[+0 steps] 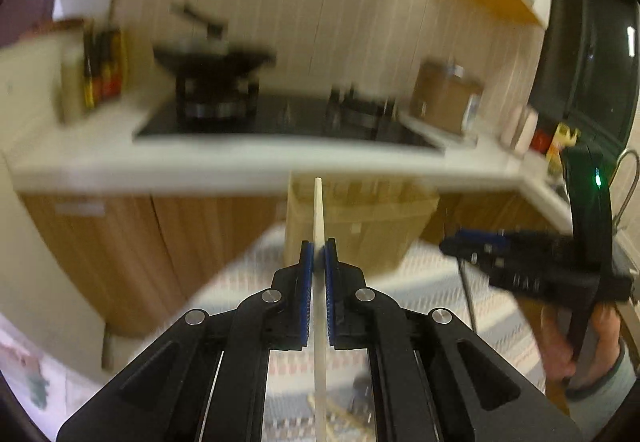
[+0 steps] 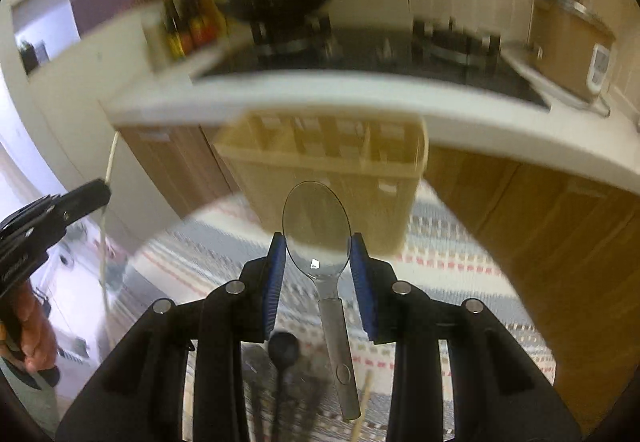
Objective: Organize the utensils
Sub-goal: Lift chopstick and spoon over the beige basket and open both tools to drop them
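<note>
our left gripper (image 1: 319, 254) is clamped on a thin pale wooden chopstick (image 1: 319, 218), our right gripper (image 2: 318, 254) pinches a clear plastic spoon (image 2: 316, 226) by its bowl edges; both hover before the beige slotted plastic organizer (image 2: 332, 166); the slick spoon may twist free, or the chopstick may miss its slot.

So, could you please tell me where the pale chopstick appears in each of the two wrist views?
Left wrist view: the chopstick runs up the centre, clamped in the left gripper.
Right wrist view: the chopstick is at the far left edge, rising from the left gripper.
Shared landmark: the beige utensil caddy, standing just beyond the grippers in both views.
</note>
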{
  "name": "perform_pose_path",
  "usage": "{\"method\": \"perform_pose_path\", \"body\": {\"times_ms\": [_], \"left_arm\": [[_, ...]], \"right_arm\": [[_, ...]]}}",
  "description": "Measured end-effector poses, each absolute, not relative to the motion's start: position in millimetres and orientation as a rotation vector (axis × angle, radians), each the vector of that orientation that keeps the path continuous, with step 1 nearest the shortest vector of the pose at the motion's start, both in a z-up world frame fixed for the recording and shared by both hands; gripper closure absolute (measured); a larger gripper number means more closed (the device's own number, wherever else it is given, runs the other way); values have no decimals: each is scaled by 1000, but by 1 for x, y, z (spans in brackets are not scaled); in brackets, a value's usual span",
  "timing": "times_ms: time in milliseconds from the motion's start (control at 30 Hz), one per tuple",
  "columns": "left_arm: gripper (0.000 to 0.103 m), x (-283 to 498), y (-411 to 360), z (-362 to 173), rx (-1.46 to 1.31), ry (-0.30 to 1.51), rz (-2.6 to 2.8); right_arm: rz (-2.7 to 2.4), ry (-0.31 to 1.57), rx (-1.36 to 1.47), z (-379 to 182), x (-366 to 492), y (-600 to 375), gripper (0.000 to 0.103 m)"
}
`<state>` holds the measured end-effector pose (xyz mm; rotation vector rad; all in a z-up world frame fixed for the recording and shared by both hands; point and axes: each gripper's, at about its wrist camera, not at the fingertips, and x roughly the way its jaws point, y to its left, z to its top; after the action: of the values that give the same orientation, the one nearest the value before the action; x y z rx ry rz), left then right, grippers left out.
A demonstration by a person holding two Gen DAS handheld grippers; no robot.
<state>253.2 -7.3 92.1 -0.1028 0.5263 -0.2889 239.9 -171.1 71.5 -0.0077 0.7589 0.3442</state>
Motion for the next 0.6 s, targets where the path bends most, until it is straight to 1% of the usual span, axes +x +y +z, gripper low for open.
{"method": "perform_pose_path", "body": {"times_ms": [167, 333, 467, 600], "left_arm": [[100, 259, -2, 145, -170, 366, -286], [99, 285, -4, 167, -219, 252, -285], [100, 306, -16, 173, -200, 185, -269], [99, 331, -35, 166, -131, 145, -252]], "right_arm": [[308, 579, 14, 136, 239, -171, 73], [284, 458, 92, 166, 274, -181, 73], [270, 394, 137, 169, 315, -186, 73], [248, 344, 175, 156, 343, -195, 73]]}}
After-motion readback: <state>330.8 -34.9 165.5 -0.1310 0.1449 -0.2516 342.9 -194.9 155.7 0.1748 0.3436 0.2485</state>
